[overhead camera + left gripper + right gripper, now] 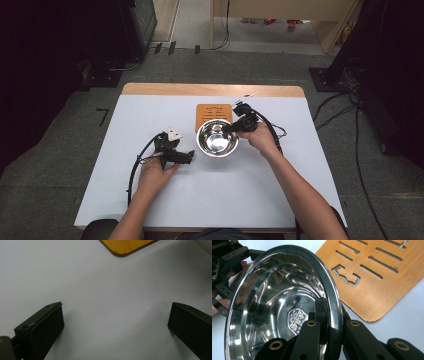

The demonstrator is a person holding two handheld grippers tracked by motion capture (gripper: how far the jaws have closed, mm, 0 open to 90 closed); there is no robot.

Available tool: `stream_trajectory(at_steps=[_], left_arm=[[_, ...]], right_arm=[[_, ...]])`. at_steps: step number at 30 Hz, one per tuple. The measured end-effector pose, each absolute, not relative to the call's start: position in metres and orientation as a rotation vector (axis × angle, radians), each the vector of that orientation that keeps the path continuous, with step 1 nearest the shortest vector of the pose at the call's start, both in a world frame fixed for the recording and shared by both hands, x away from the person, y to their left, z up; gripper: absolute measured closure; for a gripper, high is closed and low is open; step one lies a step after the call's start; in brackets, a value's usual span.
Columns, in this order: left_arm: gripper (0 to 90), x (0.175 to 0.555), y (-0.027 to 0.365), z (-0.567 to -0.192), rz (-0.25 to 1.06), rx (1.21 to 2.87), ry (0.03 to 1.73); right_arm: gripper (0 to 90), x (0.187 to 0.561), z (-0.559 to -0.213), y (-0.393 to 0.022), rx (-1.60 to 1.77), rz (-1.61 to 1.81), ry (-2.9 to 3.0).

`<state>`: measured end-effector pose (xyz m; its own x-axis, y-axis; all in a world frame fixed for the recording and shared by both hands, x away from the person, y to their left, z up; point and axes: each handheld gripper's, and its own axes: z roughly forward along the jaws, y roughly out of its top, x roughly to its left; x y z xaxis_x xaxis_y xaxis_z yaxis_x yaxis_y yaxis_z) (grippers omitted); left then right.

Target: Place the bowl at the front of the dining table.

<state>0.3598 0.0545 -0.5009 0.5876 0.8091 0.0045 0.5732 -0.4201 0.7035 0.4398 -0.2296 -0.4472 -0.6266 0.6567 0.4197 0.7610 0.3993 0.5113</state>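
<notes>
High view: the right gripper (231, 128) clamps its fingers (322, 315) on the rim of a shiny round steel bowl (217, 138), at the bowl's two o'clock, mid-bench (250, 180), beside a slotted orange wooden board (214, 111) at twelve o'clock. The left gripper (192, 157), fingers (42, 327) spread wide and empty, rests at nine o'clock.

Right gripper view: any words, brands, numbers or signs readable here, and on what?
Stamped mark on the inside bottom of the steel bowl: a shield-shaped emblem with characters, too blurred to read.
Bamboo board: cut-out slots and a shape, no text.
</notes>
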Motion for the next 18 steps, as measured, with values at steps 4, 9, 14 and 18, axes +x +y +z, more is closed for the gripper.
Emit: stream_trajectory(at_steps=[4, 9, 14, 18], left_arm=[[0.1, 0.36, 0.055, -0.501, 0.455, 2.149, 1.092], [0.1, 0.36, 0.054, -0.501, 0.455, 2.148, 1.092], [0.1, 0.36, 0.055, -0.501, 0.454, 2.147, 1.092], [0.1, 0.36, 0.055, -0.501, 0.454, 2.147, 1.092]], right_arm=[[87.2, 0.443, -0.447, -0.232, -1.28, -1.032, -2.492], [87.2, 0.448, -0.445, -0.236, -1.29, -1.037, -2.491], [87.1, 0.453, -0.442, -0.236, -1.293, -1.049, -2.487], [87.2, 0.455, -0.439, -0.235, -1.298, -1.052, -2.48]])
